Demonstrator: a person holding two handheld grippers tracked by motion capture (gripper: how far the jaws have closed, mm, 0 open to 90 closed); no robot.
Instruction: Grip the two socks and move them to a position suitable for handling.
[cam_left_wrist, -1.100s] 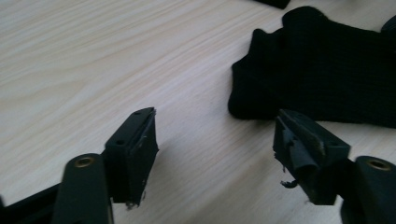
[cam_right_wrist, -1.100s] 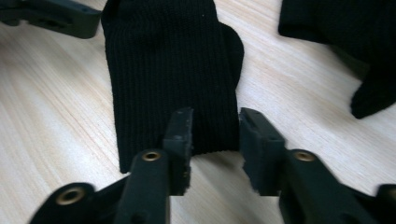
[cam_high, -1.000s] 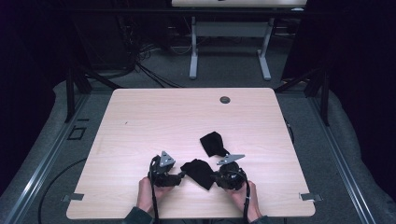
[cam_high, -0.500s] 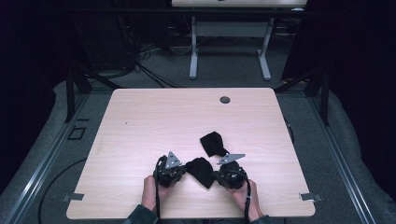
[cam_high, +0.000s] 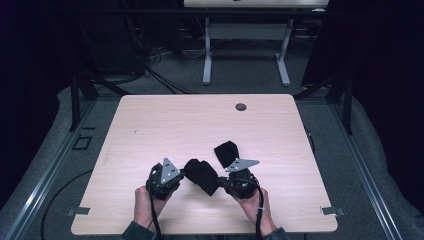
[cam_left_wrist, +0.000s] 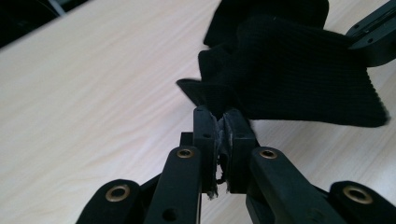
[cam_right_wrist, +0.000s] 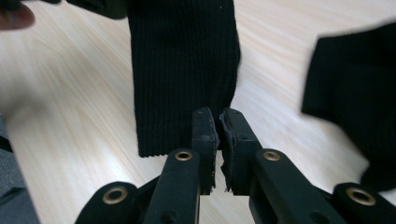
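A black ribbed sock hangs stretched between my two grippers, just above the near middle of the wooden table. My left gripper is shut on the sock's left edge; in the left gripper view its pads pinch bunched black knit. My right gripper is shut on the opposite edge, with the cuff corner pressed between its jaws. A second black sock lies on the table just behind the right gripper and shows at the right of the right gripper view.
A small dark round grommet sits near the table's far edge. Beyond the table stand the white legs of another desk. Dark floor with cables surrounds the table. The person's hands come in at the near edge.
The left gripper moved in to the sock's left edge and shut on it. Both hands then rose a little, lifting the sock between them.
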